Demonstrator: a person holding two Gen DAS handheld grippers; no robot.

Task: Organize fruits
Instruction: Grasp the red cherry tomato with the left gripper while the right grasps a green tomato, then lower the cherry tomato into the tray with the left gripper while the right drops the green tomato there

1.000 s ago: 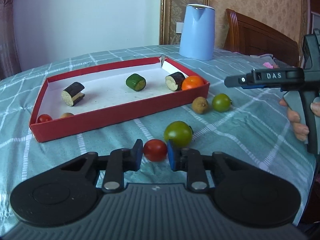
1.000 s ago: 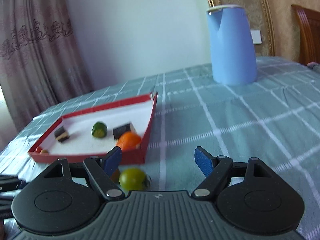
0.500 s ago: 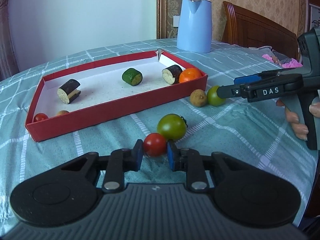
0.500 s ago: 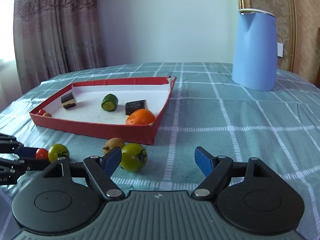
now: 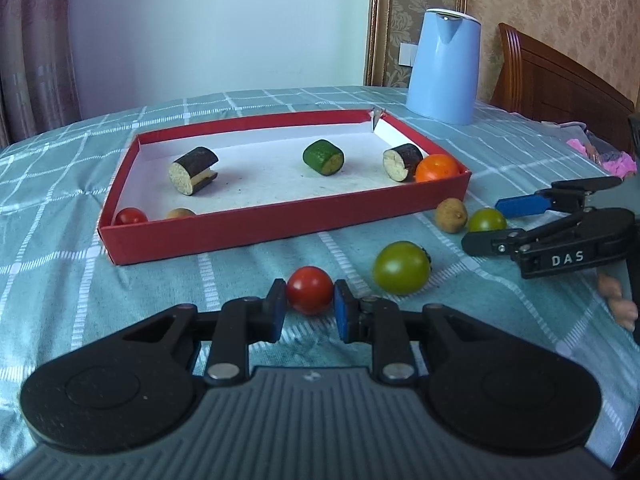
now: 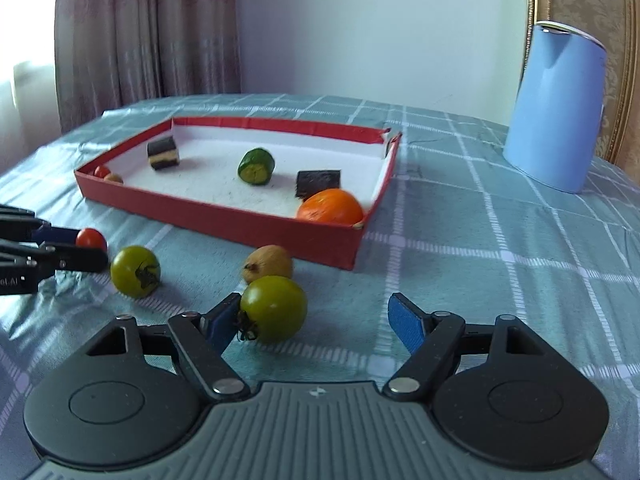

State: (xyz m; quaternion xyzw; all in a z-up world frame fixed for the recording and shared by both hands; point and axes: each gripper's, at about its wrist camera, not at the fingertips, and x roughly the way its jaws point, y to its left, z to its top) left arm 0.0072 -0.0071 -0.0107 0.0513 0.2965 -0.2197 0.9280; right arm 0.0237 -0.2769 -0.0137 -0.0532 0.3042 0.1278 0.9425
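Observation:
My left gripper (image 5: 310, 308) is shut on a small red tomato (image 5: 309, 290), low over the tablecloth in front of the red tray (image 5: 280, 228). A large green tomato (image 5: 401, 267) lies just right of it. My right gripper (image 6: 316, 316) is open; a green tomato (image 6: 274, 308) sits between its fingers, against the left pad (image 6: 224, 322). A brown fruit (image 6: 268, 263) lies just beyond. The right gripper also shows in the left wrist view (image 5: 486, 224), beside the small green tomato (image 5: 487, 220). The tray holds an orange tomato (image 6: 330, 210), two dark eggplant pieces, a green cucumber piece (image 6: 256, 167) and two small fruits.
A blue kettle (image 6: 554, 108) stands on the table behind and right of the tray. A wooden chair back (image 5: 560, 76) is past the table's right side. Curtains (image 6: 148, 28) hang at the far left. The checked teal cloth (image 6: 500, 256) covers the table.
My right gripper has come lower and closer, so the green tomato now sits between its open fingers. My left gripper still grips the red tomato and has lifted slightly, turning left.

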